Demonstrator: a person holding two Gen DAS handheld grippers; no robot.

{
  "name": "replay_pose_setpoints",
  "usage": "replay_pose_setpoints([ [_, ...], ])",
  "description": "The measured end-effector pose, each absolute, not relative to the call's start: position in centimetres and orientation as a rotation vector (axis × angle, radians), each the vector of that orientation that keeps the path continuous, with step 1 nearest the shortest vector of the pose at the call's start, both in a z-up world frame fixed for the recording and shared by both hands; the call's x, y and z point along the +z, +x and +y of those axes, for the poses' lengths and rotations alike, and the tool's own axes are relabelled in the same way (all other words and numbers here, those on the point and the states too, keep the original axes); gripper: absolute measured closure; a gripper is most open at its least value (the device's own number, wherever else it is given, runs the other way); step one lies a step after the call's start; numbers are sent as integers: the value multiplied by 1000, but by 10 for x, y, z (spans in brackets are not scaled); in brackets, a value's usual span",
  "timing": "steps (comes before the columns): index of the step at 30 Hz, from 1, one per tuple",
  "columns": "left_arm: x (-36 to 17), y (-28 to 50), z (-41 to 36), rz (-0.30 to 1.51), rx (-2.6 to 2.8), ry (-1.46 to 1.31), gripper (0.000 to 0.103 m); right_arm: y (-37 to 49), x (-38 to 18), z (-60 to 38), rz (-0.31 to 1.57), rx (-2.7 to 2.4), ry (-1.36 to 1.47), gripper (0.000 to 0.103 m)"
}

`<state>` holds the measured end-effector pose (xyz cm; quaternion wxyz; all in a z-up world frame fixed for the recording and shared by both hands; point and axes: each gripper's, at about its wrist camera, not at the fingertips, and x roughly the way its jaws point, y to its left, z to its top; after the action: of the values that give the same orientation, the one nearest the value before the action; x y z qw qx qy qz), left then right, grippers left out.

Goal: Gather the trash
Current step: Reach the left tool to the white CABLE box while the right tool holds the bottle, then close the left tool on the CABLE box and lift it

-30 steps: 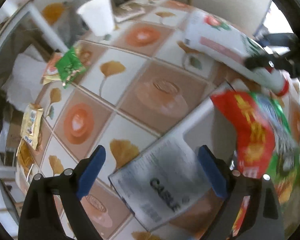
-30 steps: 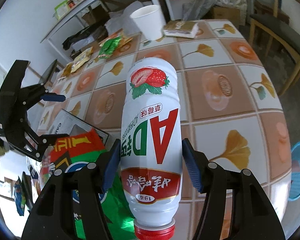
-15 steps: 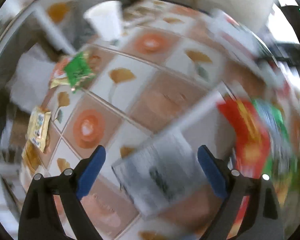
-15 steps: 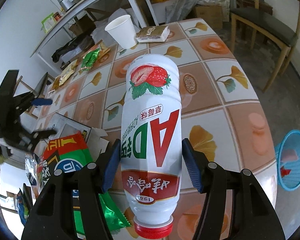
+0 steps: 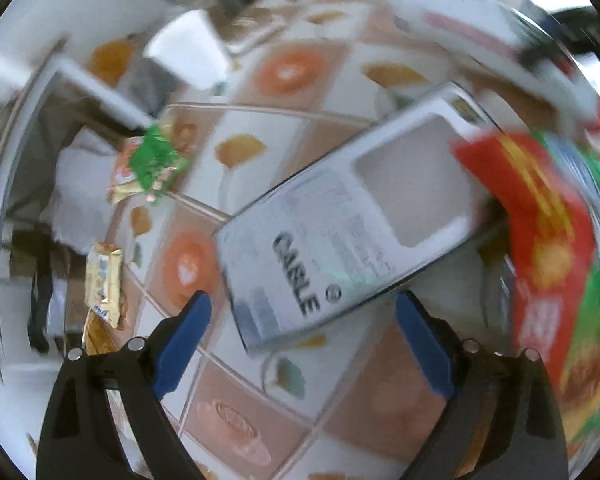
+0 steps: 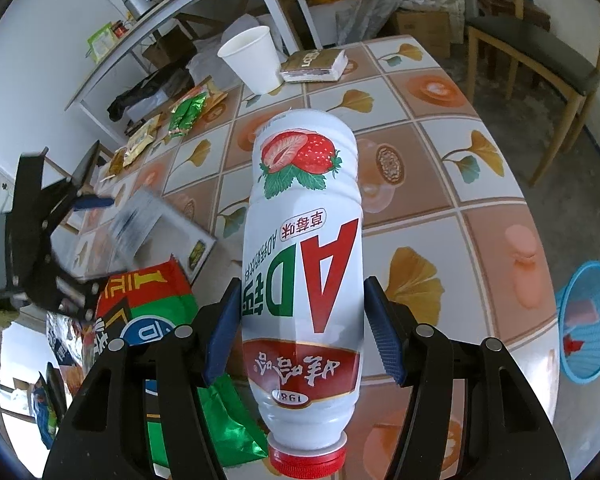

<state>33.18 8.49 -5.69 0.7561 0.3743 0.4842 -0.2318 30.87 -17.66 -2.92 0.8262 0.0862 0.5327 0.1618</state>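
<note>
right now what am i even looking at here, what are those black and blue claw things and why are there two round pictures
There is no robot arm here. A person holds a hand-held gripper in each hand, and each one has a wide-angle camera looking forward along its two blue-padded fingers. That lens makes the pictures round and bent.

The left wrist picture shows the left gripper open, above a grey box marked CABLE that lies on the patterned table. This picture is blurred.

The right wrist picture shows the right gripper shut on a white strawberry drink bottle with a red cap, which is pointing toward the camera.

Also on the table: a white paper cup, a red and green snack bag, a green wrapper and some yellow packets. A blue basket stands on the floor beside the table.
</note>
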Motion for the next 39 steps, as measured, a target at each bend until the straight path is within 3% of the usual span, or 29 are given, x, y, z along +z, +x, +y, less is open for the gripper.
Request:
replay_pose_setpoints([
  [6, -52, 378, 97, 1069, -337, 524, 12, 310, -30, -180, 1135, 339, 198, 46],
  [13, -61, 413, 131, 1231, -229, 13, 12, 310, -31, -178, 1130, 348, 193, 46],
  [28, -38, 433, 60, 1270, -325, -142, 12, 303, -27, -178, 1118, 383, 225, 46],
  [39, -48, 437, 9, 1336, -172, -107, 11, 292, -24, -211, 1101, 320, 314, 46],
])
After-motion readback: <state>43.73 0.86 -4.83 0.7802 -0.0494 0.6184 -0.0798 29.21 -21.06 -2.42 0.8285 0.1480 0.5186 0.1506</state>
